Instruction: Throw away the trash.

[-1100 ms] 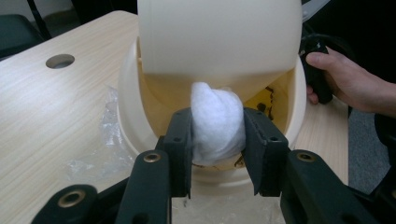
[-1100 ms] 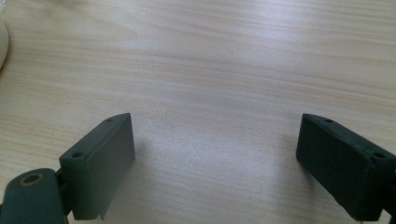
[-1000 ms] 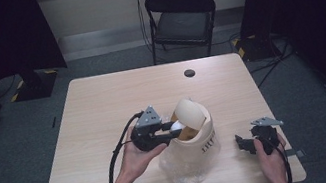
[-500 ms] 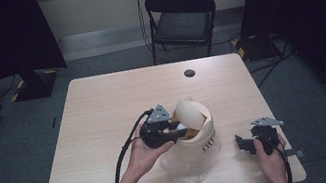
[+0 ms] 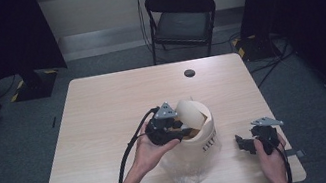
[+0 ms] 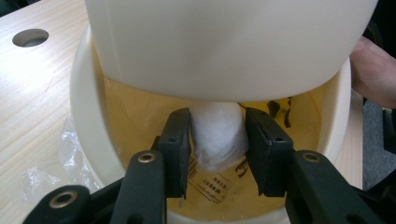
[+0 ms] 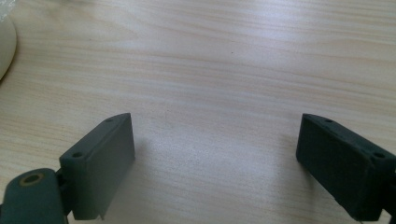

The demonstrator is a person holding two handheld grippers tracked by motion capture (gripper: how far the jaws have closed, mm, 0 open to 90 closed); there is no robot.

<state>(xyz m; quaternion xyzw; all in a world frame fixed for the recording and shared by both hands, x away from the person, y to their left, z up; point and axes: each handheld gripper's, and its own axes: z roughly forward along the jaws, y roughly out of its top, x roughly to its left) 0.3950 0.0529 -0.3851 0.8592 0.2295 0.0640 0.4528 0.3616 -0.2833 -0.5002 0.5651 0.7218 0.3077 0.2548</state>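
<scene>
Reaching into the cream bin, the left gripper clamps a white wad inside its mouth; right of the bin, the right gripper rests on the table, jaws wide apart.

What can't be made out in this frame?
- High view: the left gripper reaches into the cream bin; its tips and load are hidden by the swing lid.
- Left gripper view: the white wad has its top hidden by the lid; the label print below is too small.
- High view: the bin's side lettering is too small.
</scene>
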